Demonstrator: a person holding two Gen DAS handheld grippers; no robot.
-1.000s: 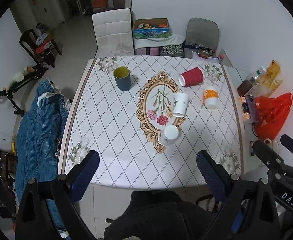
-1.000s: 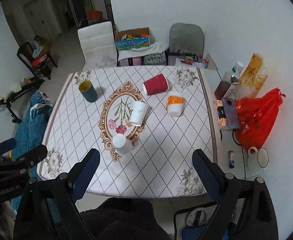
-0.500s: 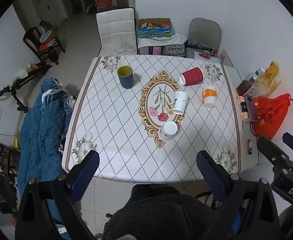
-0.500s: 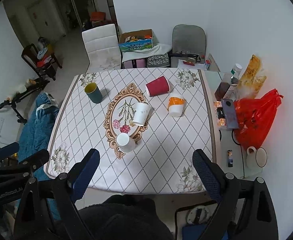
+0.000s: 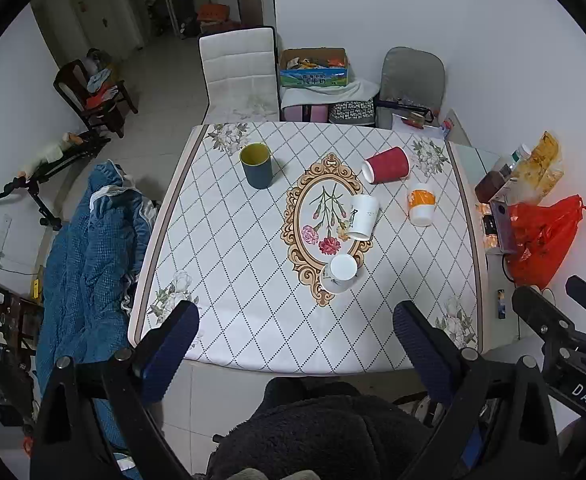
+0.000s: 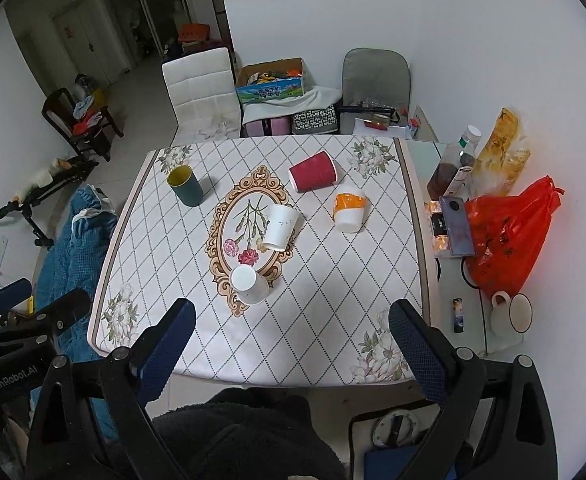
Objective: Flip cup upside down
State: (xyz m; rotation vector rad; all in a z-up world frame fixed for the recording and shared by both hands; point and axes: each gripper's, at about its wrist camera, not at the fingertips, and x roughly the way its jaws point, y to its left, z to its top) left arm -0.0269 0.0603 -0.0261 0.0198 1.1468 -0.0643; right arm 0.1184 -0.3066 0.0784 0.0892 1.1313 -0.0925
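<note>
Several cups sit on a patterned table (image 5: pixel 229 264). A dark blue cup with a yellow inside (image 5: pixel 256 166) (image 6: pixel 185 185) stands upright at the far left. A red cup (image 5: pixel 386 165) (image 6: pixel 313 171) lies on its side. A white cup (image 5: pixel 363 217) (image 6: pixel 279 227) lies on its side near the middle. A white and orange cup (image 5: pixel 421 204) (image 6: pixel 349 208) and a nearer white cup (image 5: pixel 339 273) (image 6: pixel 249 285) stand upside down. My left gripper (image 5: pixel 295 340) and right gripper (image 6: pixel 291 338) are open and empty, high above the table's near edge.
A side shelf (image 6: pixel 449 280) at the right holds a red bag (image 6: pixel 509 232), bottles, a phone and a white mug (image 6: pixel 511 316). A blue blanket (image 5: pixel 89 256) lies left of the table. Chairs and boxes stand behind it.
Both grippers have pulled up and back from the table, so it looks smaller and farther. The cups have not moved.
</note>
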